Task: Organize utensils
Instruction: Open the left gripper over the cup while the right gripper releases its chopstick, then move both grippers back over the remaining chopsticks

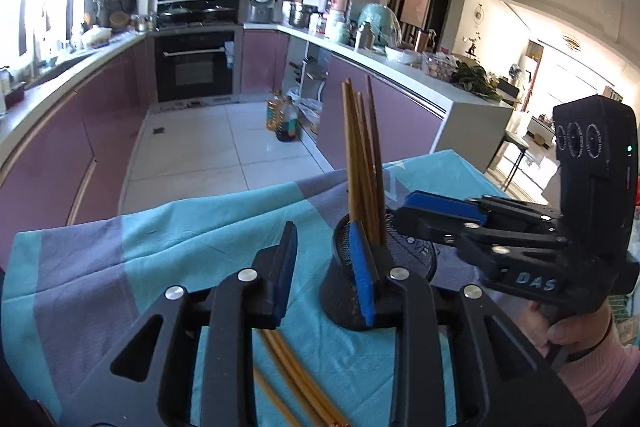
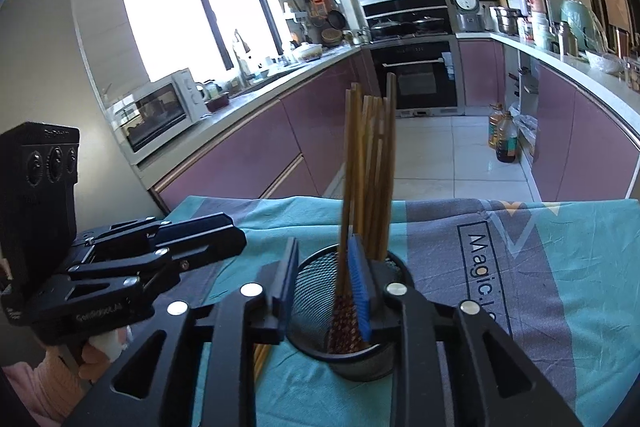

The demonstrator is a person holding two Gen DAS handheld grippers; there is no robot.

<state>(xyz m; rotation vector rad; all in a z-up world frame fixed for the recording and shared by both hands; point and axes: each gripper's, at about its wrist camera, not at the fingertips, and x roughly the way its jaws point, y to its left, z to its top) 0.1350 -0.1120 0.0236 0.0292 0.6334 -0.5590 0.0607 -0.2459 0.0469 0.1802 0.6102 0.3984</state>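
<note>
**Chopsticks upright in the mesh cup, both claws partly open**

While the cloth (image 1: 168, 227) in teal and grey covers the table, loose chopsticks (image 1: 288, 367) are seen lying on it at the left, partly hidden under the left gripper (image 1: 326, 267). Its jaws are a little apart and nothing is held between them. One black mesh cup (image 2: 348, 359) is placed further right, with a bundle of chopsticks (image 2: 370, 167) upright inside; the exact count cannot be told. The right gripper (image 2: 326, 287) is partly opened over the cup's rim, with one pad beside the sticks and no grip on them.
</note>
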